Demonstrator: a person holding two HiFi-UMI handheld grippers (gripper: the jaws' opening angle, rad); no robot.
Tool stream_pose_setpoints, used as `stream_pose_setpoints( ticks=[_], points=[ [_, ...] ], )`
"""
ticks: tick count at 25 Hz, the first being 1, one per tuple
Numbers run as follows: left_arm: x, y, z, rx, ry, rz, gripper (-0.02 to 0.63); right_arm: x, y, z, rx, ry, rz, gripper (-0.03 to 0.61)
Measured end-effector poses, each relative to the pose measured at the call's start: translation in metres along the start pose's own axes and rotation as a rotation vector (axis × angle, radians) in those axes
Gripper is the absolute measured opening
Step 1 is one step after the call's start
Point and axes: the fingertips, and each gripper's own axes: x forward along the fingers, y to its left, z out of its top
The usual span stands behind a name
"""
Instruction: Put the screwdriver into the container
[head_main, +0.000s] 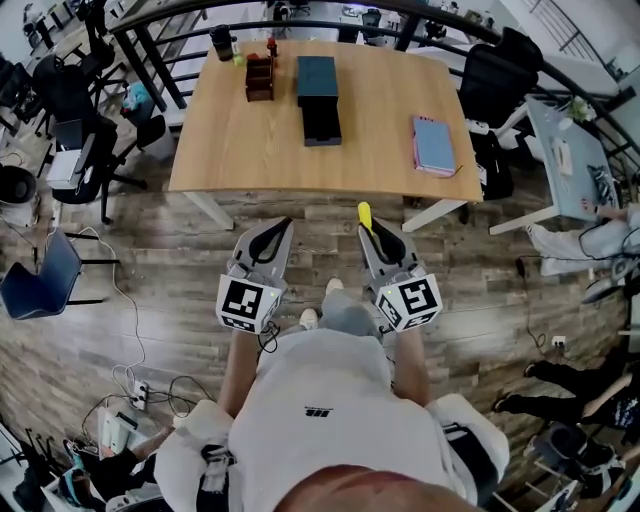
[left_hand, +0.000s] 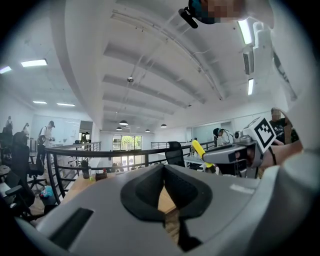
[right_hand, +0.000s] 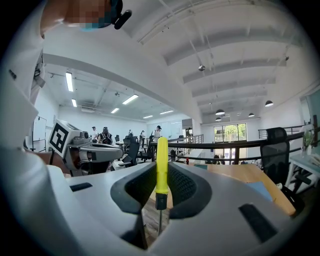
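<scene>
The screwdriver (right_hand: 161, 167) has a yellow handle and a thin metal shaft, and it stands upright between the jaws of my right gripper (right_hand: 161, 176), which is shut on it. In the head view its handle (head_main: 365, 214) sticks out past the right gripper (head_main: 370, 226), over the floor short of the table. My left gripper (head_main: 283, 226) is level with it on the left, shut with nothing in it. A small brown compartment holder (head_main: 259, 77) stands at the table's far side. The left gripper view shows its own jaws (left_hand: 163, 172) together, with the screwdriver (left_hand: 199, 149) off to the right.
On the wooden table (head_main: 230, 150) stand a dark teal box (head_main: 317, 75) with a black tray (head_main: 322, 122) in front of it, a pink-edged notebook (head_main: 434, 145) at the right and a dark bottle (head_main: 222, 42) at the back. Office chairs (head_main: 90, 160) and black railings surround the table.
</scene>
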Motion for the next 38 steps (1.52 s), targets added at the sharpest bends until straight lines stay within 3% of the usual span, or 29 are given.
stream_pose_setpoints(
  ticks=[18,38],
  points=[
    [0.123,0.069,-0.009,-0.016,0.024,0.042,0.012,0.112,-0.095,0.001,0.028,0.009,0.061,0.06],
    [0.275,0.142,-0.055,-0.084,0.13,0.142,0.012,0.249,-0.21,-0.047,0.145,0.146,0.198,0.058]
  ],
)
